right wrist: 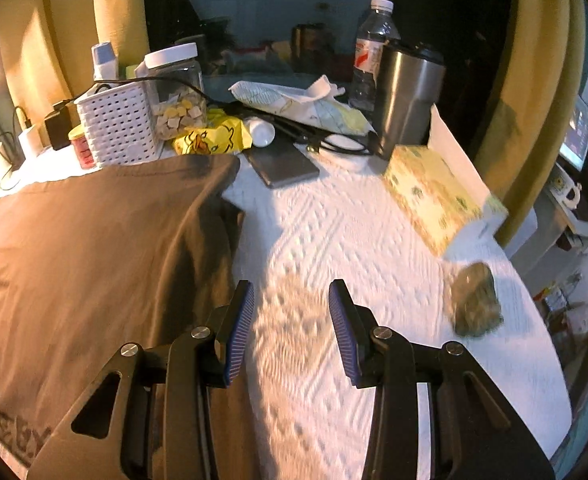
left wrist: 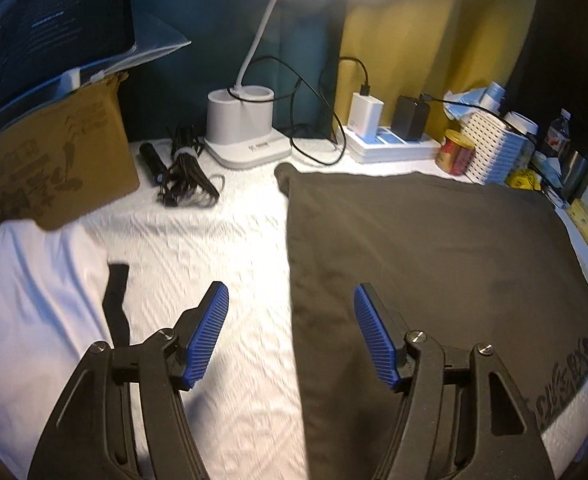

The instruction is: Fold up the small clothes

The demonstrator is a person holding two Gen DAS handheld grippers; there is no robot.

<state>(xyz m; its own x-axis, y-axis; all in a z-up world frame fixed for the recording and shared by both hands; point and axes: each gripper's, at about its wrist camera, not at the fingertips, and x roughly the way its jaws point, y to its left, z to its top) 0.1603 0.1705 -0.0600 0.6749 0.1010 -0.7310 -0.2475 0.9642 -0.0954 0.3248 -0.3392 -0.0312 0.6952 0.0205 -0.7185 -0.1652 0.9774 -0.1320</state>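
Dark garment (left wrist: 433,264) flat between both hand-held grippers (left wrist: 292,334) (right wrist: 292,330) (jaws apart, empty).

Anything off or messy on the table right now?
The dark garment lies flat, nothing spilled. One oddity: a crumpled greenish lump sits alone near the table's right edge, blurred, cannot tell what. Back clutter looks undisturbed.

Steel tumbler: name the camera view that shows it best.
The right wrist view: the steel tumbler stands whole and close, beside the water bottle. The left wrist view catches only a dim sliver at its right edge.
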